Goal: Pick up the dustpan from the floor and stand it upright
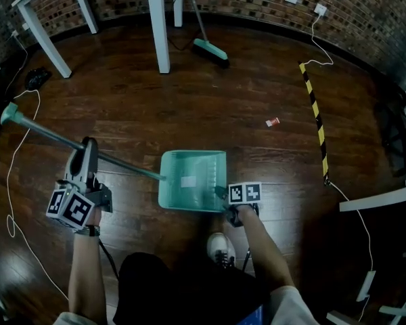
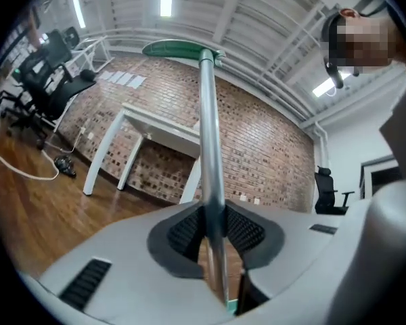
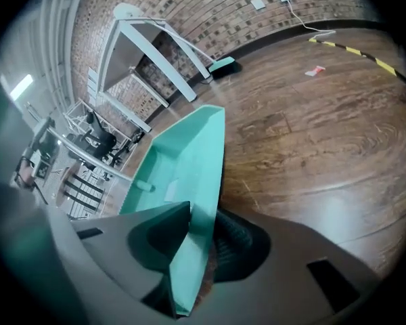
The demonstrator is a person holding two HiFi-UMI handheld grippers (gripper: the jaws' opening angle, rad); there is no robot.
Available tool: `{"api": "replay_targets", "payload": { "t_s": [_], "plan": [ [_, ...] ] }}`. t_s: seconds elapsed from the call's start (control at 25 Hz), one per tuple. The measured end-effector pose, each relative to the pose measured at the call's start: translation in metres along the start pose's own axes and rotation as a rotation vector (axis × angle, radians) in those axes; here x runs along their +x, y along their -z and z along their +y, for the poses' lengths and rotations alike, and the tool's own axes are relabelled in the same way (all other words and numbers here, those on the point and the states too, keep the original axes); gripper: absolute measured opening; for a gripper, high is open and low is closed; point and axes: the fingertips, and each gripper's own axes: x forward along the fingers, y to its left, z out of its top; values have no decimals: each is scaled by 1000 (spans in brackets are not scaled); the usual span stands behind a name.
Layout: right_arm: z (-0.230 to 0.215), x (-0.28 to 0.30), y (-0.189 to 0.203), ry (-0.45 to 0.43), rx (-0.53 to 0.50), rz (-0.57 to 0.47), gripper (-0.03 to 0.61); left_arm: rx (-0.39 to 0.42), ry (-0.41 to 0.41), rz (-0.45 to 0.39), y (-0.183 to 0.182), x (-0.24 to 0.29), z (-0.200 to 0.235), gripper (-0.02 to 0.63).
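The teal dustpan (image 1: 193, 180) rests on the wood floor in front of my feet, hollow side up, and its long metal handle (image 1: 54, 135) slants up to the left. My left gripper (image 1: 89, 144) is shut on that handle (image 2: 210, 114), which passes between the pads of my left gripper (image 2: 213, 229) and ends in a teal grip (image 2: 179, 48). My right gripper (image 1: 229, 205) is at the pan's near right corner. In the right gripper view the pan's side wall (image 3: 183, 161) stands between the jaws of my right gripper (image 3: 199, 249), against one pad, with a sliver of floor showing beside the other.
A teal broom (image 1: 210, 49) leans by the white table legs (image 1: 159, 26) at the back. A black-and-yellow strip (image 1: 316, 114) and a red scrap (image 1: 273, 122) lie to the right. A white cable (image 1: 13, 181) loops at the left. My shoe (image 1: 221, 248) is just behind the pan.
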Motion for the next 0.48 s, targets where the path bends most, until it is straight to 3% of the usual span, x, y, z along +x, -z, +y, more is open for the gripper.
{"api": "replay_targets", "payload": {
  "t_s": [0.24,0.32,0.36,0.48],
  "plan": [
    [-25,26,22,94,74,49,158,182,95,35,7,24,-67,86],
    [-34,27,27,121,42,64,195,239,157,50,14,31,-94,89],
    [-36,26,27,130,11,77,159,261,181,55,16,34,-106,89],
    [-32,28,25,139,-45,111,138,271,176,64,16,39,-117,86]
  ]
}}
